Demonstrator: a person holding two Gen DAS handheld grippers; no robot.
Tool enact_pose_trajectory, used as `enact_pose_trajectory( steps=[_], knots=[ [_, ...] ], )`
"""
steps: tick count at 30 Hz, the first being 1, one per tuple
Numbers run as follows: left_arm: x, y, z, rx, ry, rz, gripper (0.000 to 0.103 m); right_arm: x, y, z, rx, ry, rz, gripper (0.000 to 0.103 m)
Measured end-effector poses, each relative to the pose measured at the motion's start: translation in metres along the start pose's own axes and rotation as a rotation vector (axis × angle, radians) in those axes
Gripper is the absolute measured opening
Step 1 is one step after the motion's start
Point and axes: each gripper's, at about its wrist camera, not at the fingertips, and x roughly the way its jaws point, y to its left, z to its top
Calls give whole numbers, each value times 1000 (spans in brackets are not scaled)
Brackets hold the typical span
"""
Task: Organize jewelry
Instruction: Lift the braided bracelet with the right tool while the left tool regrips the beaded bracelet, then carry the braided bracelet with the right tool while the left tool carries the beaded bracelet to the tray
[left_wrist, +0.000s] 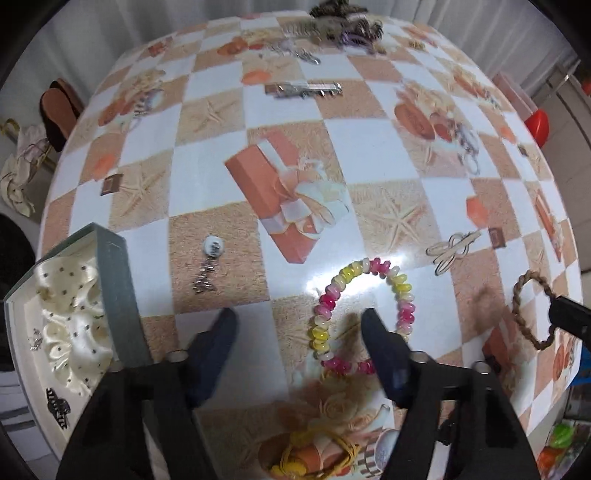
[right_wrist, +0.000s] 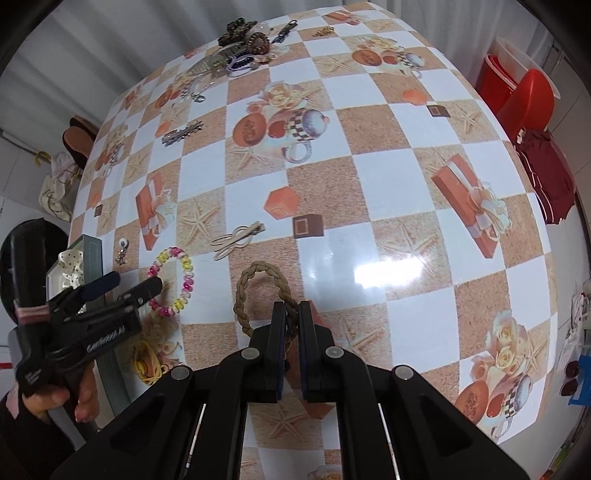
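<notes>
Pink-and-yellow beaded bracelet (left_wrist: 360, 314) sits low-centre under your spread left hand-held gripper (left_wrist: 297, 325): straddle one strand, while the right hand-held gripper (right_wrist: 291, 314) clamps the braided tan cord loop (right_wrist: 258, 295).

Bright, even indoor light from overhead. White glare glints off the glossy surface (right_wrist: 388, 273) just ahead of each hand-held gripper, with soft shadows beneath the fingers. Fisheye bending bulges the surface and blackens the corners; far clutter looks slightly blurred.

Hidden and cut-off items
Beaded bracelet (left_wrist: 360, 314) partly behind left gripper finger; yellow elastic (left_wrist: 314, 458) cut by frame edge; far jewelry pile (left_wrist: 343, 22) blurred, pieces indistinguishable.
</notes>
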Motion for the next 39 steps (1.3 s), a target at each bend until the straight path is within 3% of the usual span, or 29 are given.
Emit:
enact_pose_trajectory(
  steps=[3,6,7,13,20,30,39],
  knots=[
    [3,-11,0,52,-9,15,68,1,-3,0,5,3,2,7],
    [0,-20,-1,85,-24,-1,36,1,-4,0,6,4,6,7],
    [-1,-23,0,94,-25,-7,14,1,-4,0,5,4,6,7],
    [-11,-17,0,33,-30,-95,13,-1,-2,0,-1,-3,12,7],
    [-38,-8,-3,-36,-85,-137,13,-5,10,4,-17,-11,24,7],
    [-84,36,-25,-134,-164,-135,13,-13,50,13,-90,-32,67,7],
    [-108,93,-61,-269,-201,-83,13,-14,117,14,-222,-29,136,7]
  ],
)
